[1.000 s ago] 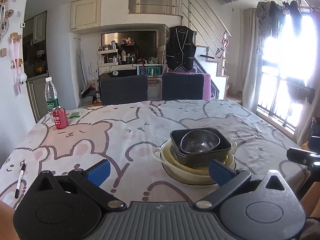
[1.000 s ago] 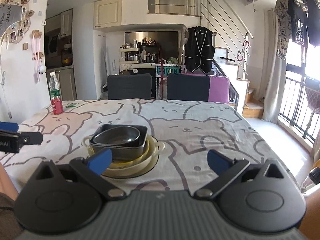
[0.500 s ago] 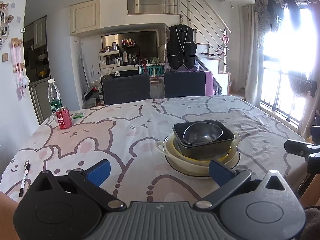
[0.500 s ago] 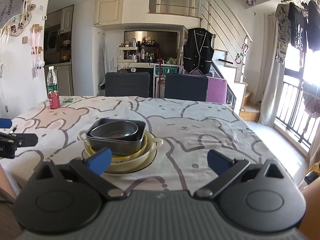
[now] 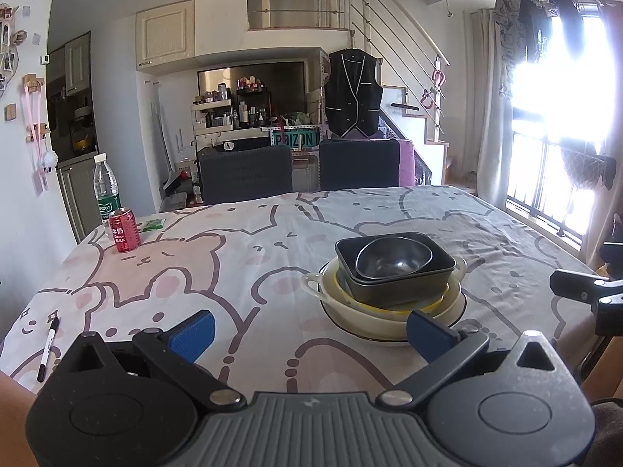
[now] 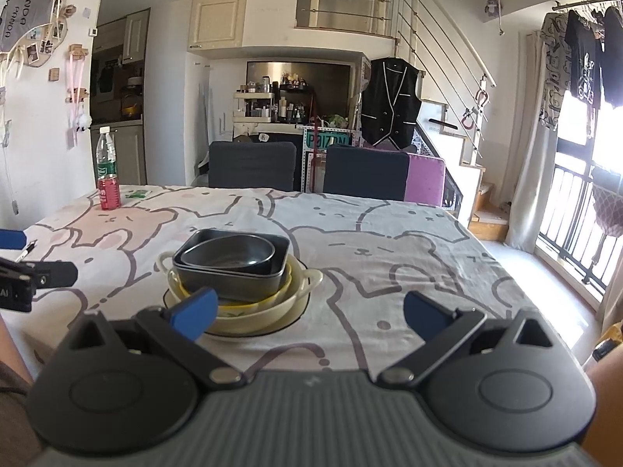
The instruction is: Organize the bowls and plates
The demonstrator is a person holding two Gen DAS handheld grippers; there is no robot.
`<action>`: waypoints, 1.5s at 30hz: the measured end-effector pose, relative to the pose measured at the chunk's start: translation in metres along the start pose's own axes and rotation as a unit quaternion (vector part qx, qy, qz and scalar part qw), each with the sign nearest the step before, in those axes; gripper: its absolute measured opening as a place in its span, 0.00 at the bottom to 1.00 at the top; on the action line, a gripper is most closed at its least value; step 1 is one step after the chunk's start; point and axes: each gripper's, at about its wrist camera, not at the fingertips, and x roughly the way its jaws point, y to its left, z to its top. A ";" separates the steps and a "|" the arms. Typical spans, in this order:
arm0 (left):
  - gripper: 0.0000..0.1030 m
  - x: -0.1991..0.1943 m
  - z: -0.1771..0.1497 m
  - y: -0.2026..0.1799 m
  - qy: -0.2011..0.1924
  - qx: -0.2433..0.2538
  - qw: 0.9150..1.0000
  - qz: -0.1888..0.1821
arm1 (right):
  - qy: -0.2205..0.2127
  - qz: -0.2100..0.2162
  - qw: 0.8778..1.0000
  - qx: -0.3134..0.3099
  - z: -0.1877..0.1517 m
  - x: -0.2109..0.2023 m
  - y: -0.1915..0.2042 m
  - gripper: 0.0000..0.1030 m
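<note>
Both claws were spread wide and empty: left gripper (image 5: 309,332), right gripper (image 6: 309,313). The dish stack (image 5: 391,284) sat on the table (image 5: 233,257), just ahead-right of the left claw and ahead-left of the right. Risk: nested metal bowl (image 5: 393,258) looked loose; grabbing the dark tray (image 6: 233,272) beneath could tip it out.
</note>
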 end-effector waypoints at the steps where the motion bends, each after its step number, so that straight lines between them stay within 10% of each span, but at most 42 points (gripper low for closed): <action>1: 1.00 0.000 0.000 0.000 0.000 0.000 1.000 -0.001 | 0.000 0.000 1.000 0.000 0.000 0.000 0.000 1.00; 45: 1.00 0.000 -0.002 0.002 0.002 0.000 1.000 0.000 | 0.004 0.005 1.000 -0.001 -0.003 0.002 0.001 1.00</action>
